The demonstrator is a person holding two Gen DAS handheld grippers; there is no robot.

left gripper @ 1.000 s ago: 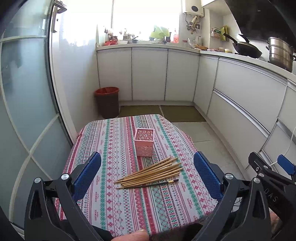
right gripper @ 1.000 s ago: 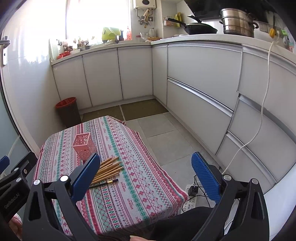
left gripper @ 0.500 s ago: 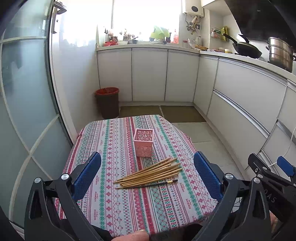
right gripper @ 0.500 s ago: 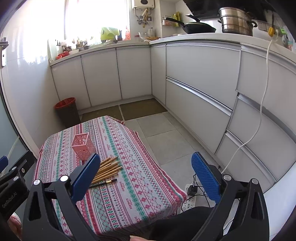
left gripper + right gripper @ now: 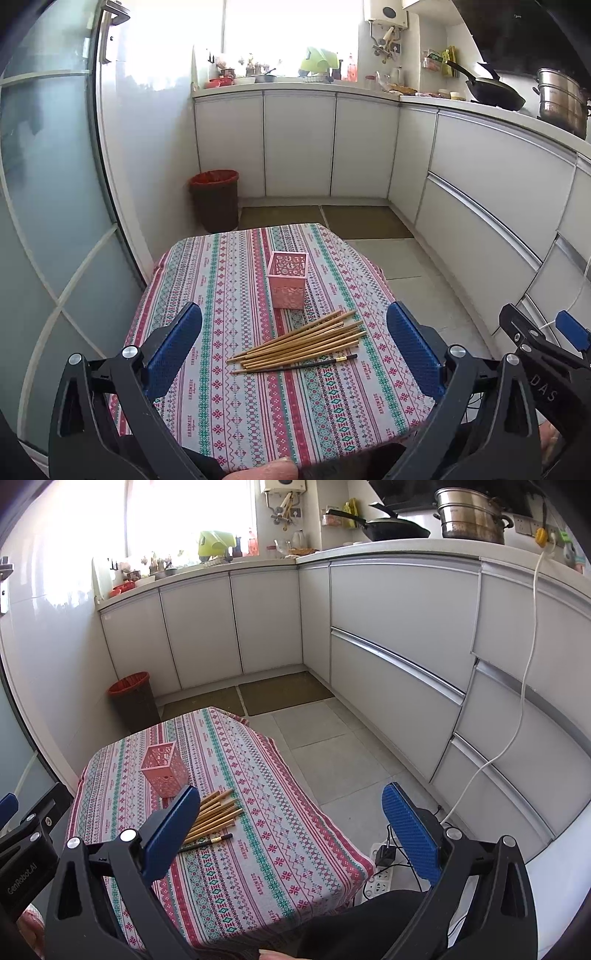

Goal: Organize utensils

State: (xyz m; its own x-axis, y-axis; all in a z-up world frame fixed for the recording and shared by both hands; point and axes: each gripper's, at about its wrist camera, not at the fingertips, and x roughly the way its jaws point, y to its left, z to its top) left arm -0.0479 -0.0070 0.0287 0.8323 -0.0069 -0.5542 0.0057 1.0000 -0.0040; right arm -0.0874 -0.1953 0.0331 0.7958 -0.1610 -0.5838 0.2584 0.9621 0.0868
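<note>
Several wooden chopsticks (image 5: 301, 341) lie in a loose bundle on the patterned tablecloth (image 5: 221, 295), with one dark chopstick (image 5: 295, 365) at the near side. A pink perforated holder (image 5: 287, 278) stands upright just beyond them and looks empty. My left gripper (image 5: 293, 350) is open and empty, held above the table's near edge. My right gripper (image 5: 291, 827) is open and empty, off the table's right edge over the floor. The right wrist view shows the chopsticks (image 5: 214, 818) and the holder (image 5: 164, 770) at the left, partly behind a blue pad.
White kitchen cabinets (image 5: 295, 147) run along the back and right. A red-lined bin (image 5: 216, 199) stands on the floor behind the table. A glass door (image 5: 48, 221) is at the left. A power strip (image 5: 380, 878) and white cable (image 5: 517, 709) lie on the floor at the right.
Both views have shifted very slightly; the grippers stay open and nothing on the table has moved.
</note>
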